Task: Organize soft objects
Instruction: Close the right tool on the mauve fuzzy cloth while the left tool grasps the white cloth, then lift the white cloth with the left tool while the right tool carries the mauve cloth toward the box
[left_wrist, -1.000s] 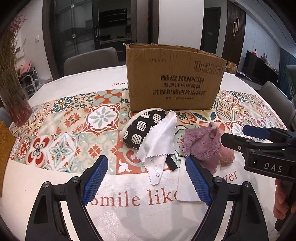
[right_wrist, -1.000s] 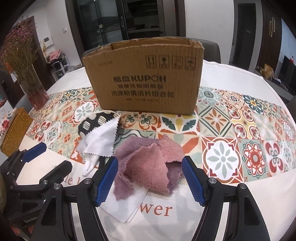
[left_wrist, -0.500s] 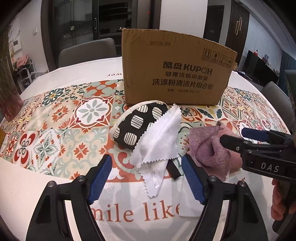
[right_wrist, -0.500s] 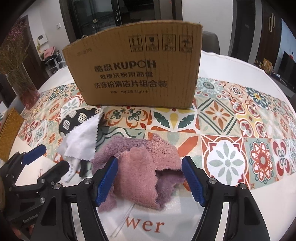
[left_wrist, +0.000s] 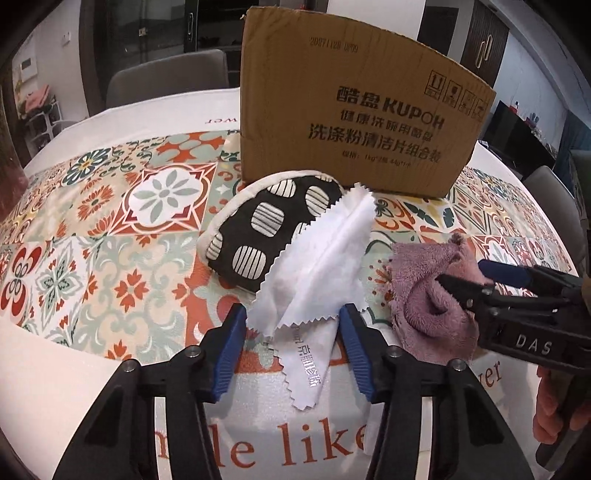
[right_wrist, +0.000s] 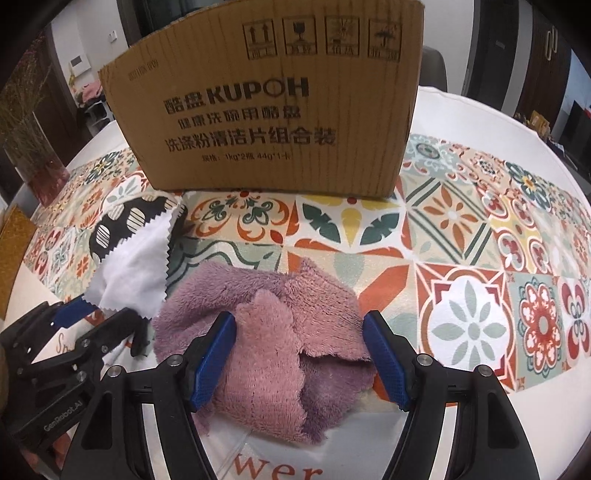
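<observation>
On the patterned tablecloth (left_wrist: 110, 206), in front of the cardboard box (left_wrist: 354, 122), the soft things lie in a row. Furthest left is a black spotted pouch (left_wrist: 266, 229), padded and likely light. Draped over its right side is a thin white cloth (left_wrist: 321, 269) with zigzag edges; it looks limp and slippery, best pinched at a bunched fold rather than a flat edge. The left gripper (left_wrist: 291, 354) stands with its blue pads apart, straddling the cloth's lower end and clamping nothing. To the right lies a crumpled purple towel (right_wrist: 273, 332), plush and easy to squeeze at its raised middle fold. The right gripper (right_wrist: 299, 358) is spread wide around that towel, its left pad touching the pile, not yet closed.
</observation>
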